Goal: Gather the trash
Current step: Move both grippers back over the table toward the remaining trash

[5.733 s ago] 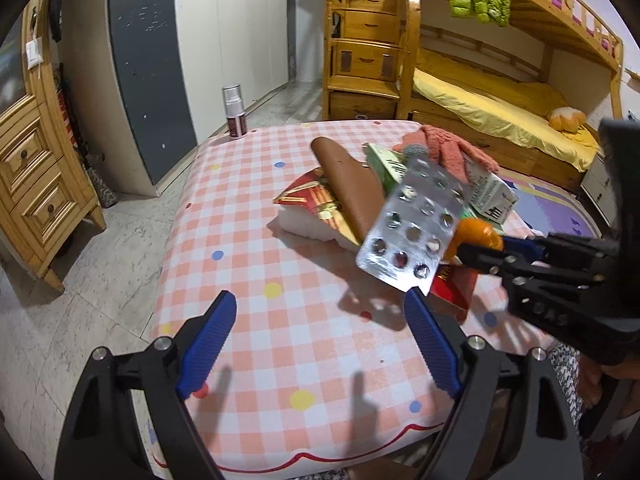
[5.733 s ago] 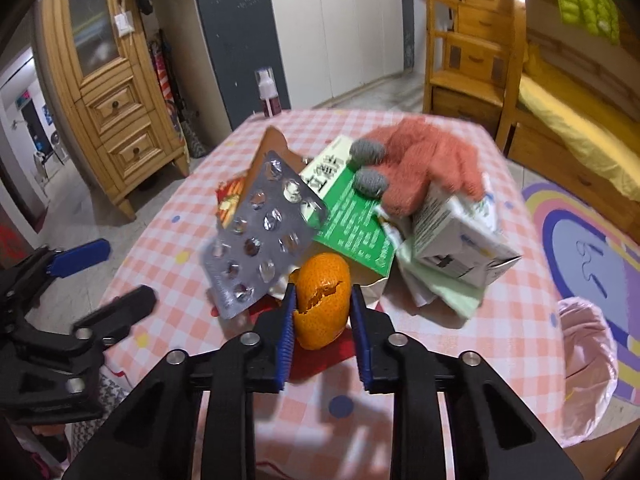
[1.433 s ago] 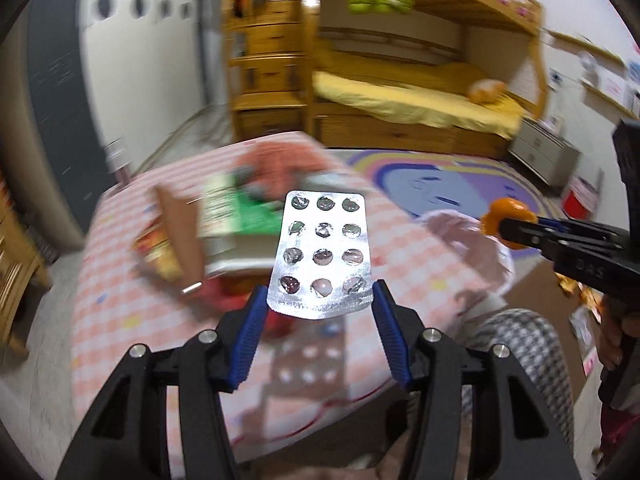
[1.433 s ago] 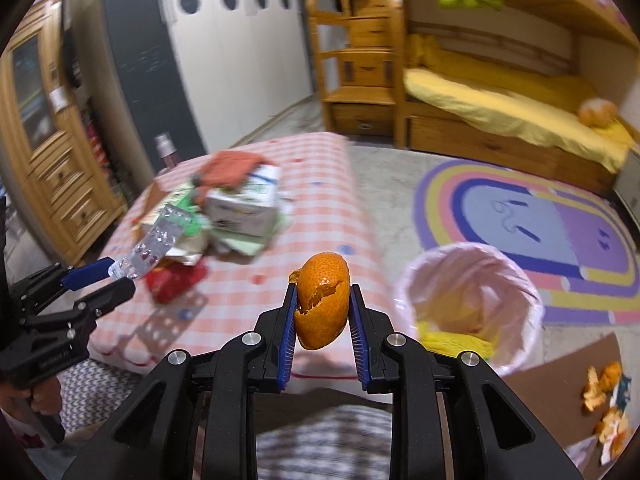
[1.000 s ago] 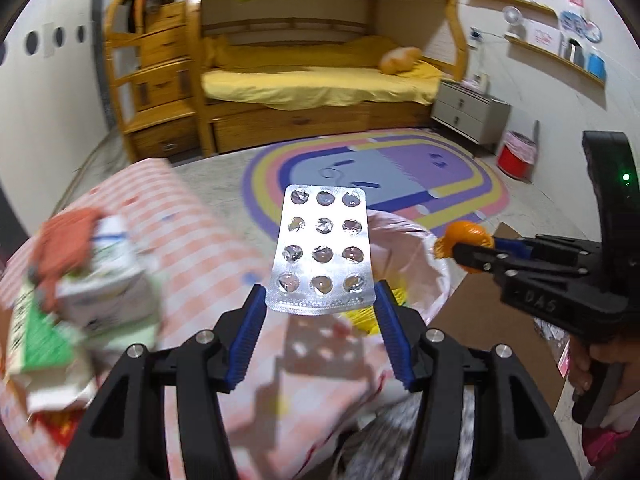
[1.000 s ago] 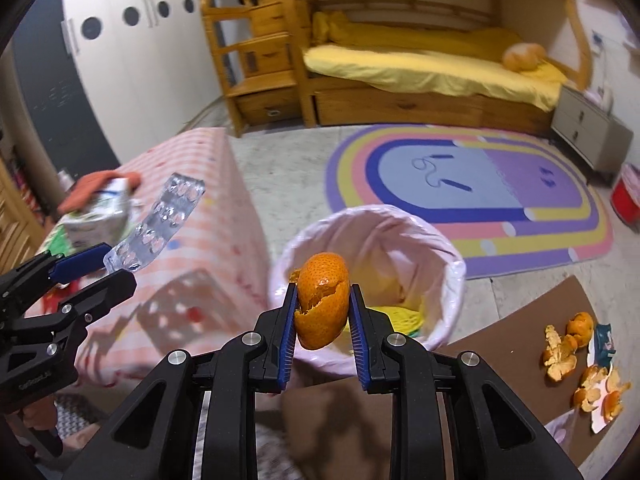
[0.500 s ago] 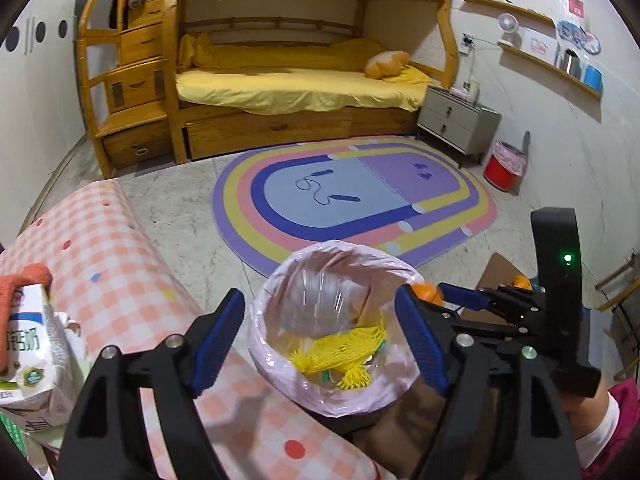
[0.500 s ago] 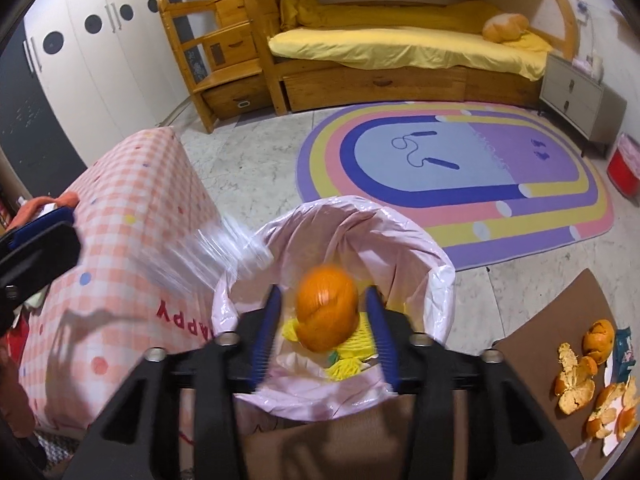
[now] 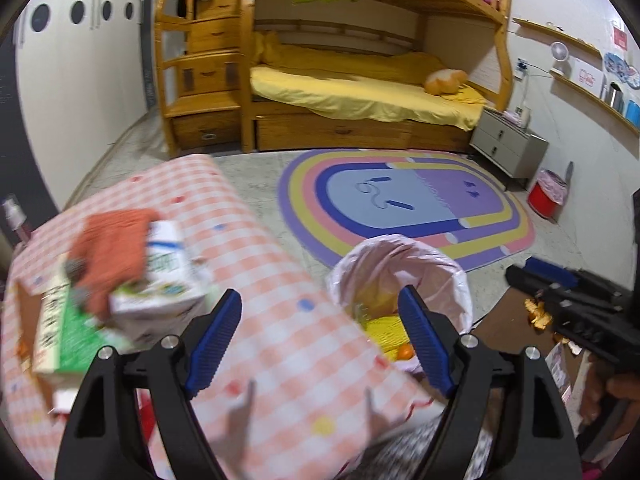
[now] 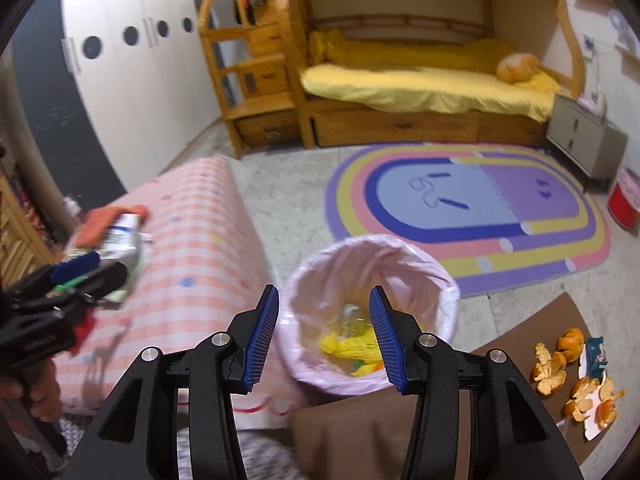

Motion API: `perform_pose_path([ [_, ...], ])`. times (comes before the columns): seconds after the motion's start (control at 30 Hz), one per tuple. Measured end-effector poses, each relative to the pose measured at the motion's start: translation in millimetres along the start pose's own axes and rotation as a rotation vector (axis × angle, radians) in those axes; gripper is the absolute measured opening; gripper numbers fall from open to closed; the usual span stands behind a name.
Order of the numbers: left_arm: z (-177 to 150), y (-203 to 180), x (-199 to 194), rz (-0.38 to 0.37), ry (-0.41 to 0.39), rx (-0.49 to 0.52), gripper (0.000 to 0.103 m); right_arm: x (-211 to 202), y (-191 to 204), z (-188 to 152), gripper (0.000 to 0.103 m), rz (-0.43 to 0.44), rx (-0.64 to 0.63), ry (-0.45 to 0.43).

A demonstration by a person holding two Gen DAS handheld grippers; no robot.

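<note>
Left gripper (image 9: pixel 320 332): jaws wide apart, nothing between the blue pads, having just been opening. Raised above the near edge of the table (image 9: pixel 280 320), angled down toward the bin (image 9: pixel 452 280).

Right gripper (image 10: pixel 324 332): jaws partly apart, empty, also just opened. Hanging over the near rim of the bin (image 10: pixel 440 280), pointing down into it.

Bin lined with a pale pink bag, standing on the floor just beside the table's end, touching or nearly touching the checked cloth. Inside: a yellow net (image 10: pixel 352 346), a clear crumpled bit higher up, blurred; a small orange piece (image 9: pixel 405 353) low against the near wall.

On the table, well apart from the bin: a heap of leftover trash, blurred. A white carton (image 9: pixel 160 280) with an orange-red glove (image 9: pixel 108 248) lying over it, a green-and-white box (image 9: pixel 60 328) beside them, a strip of brown card at the far left edge.

On the floor to the right of the bin: a brown mat (image 10: pixel 520 344) carrying scattered orange peels (image 10: pixel 552 368) and a torn wrapper (image 10: pixel 596 356).

Beyond: a rainbow rug (image 10: pixel 460 200), a wooden bunk bed (image 9: pixel 360 80) with yellow sheets.
</note>
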State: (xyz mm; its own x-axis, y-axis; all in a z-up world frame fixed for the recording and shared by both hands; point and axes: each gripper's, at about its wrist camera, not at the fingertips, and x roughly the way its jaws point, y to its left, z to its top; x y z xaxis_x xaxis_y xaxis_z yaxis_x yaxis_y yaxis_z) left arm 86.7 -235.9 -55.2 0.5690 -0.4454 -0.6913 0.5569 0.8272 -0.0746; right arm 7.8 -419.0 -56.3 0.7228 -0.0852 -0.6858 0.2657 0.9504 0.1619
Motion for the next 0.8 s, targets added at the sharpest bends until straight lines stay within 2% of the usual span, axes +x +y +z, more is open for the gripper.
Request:
perform_pose_path([
  [0.17,-22,30,-45,0.099,0.003,-0.039,0.081,-32,45,1,0.049,0.068,-0.066,-0.025],
  [0.37,-57,81,-103,0.199,-0.008,-0.166,0.084,-59,111,0,0.050,0.145,-0.166,-0.021],
  [0.47,-77,101,-131,0.265,-0.016,-0.209,0.086,-72,137,-4,0.050,0.149,-0.204,-0.027],
  [0.6,-97,122,-164,0.296,-0.041,-0.278,0.095,-94,160,-16,0.050,0.201,-0.224,-0.034],
  [0.8,-113,134,-186,0.360,-0.047,-0.309,0.096,-110,172,-32,0.055,0.202,-0.286,-0.054],
])
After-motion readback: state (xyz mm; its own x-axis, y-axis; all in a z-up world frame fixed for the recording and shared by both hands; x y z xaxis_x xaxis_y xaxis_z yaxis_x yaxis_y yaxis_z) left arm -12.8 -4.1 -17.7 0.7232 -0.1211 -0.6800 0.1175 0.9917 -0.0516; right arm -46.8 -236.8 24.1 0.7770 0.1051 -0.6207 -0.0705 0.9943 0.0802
